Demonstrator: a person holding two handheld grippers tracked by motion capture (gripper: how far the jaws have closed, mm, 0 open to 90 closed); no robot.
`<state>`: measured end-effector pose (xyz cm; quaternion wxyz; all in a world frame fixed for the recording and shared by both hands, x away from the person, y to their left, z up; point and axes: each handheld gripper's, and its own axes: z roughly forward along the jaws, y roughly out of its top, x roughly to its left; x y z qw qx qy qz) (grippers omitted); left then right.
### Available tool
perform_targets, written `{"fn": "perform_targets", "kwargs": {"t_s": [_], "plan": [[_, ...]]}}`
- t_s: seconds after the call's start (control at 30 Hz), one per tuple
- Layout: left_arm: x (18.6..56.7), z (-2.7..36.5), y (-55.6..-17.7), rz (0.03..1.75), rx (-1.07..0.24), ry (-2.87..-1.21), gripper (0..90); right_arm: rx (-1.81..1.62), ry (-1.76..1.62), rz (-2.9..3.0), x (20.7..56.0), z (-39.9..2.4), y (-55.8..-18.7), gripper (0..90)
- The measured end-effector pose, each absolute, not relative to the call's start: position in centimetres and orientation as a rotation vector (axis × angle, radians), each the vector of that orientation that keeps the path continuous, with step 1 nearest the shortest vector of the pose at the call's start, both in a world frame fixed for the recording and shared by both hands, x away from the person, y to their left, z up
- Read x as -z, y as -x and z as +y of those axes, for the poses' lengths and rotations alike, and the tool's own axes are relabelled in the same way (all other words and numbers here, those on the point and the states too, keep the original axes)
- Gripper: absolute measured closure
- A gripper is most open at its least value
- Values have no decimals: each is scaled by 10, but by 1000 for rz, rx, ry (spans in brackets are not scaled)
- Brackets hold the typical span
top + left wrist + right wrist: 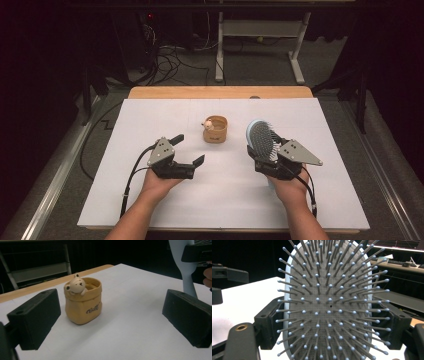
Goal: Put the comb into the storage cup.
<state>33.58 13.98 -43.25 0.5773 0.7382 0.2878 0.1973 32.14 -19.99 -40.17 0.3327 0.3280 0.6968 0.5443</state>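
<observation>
High view, right gripper [265, 156] clamps pale blue hairbrush [262, 140] upright right of tan bear pot [215, 129], left gripper [189, 149] wide open and empty, left gripper view, pot [83, 300] ahead between spread jaws, right gripper view, jaws pinch brush head [329, 307] edges, bristles facing camera.

left gripper [189, 149]: black boxy plastic body, two blunt black block-shaped jaws.
left top plate [161, 151]: grey three-cornered metal plate dotted with small dark screw holes, seated above the jaws' base.
left cable [131, 176]: thin black lead looping back from the body's rear, alongside the bare forearm.
right gripper [264, 154]: same black housing; close up, a brass-coloured threaded insert sits in the block beside the near jaw.
right top plate [299, 153]: grey triangle, screw-dotted.
right cable [311, 190]: black, trailing behind the body.
sleeves: none in sight.
</observation>
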Motion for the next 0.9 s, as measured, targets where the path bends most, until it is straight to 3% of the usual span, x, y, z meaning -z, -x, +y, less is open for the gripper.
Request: {"fn": "perform_targets", "kwargs": {"t_s": [0.9], "plan": [[428, 147, -324, 676, -449, -1726, 0, -1429, -730, 1812, 385, -151, -337, 209]]}}
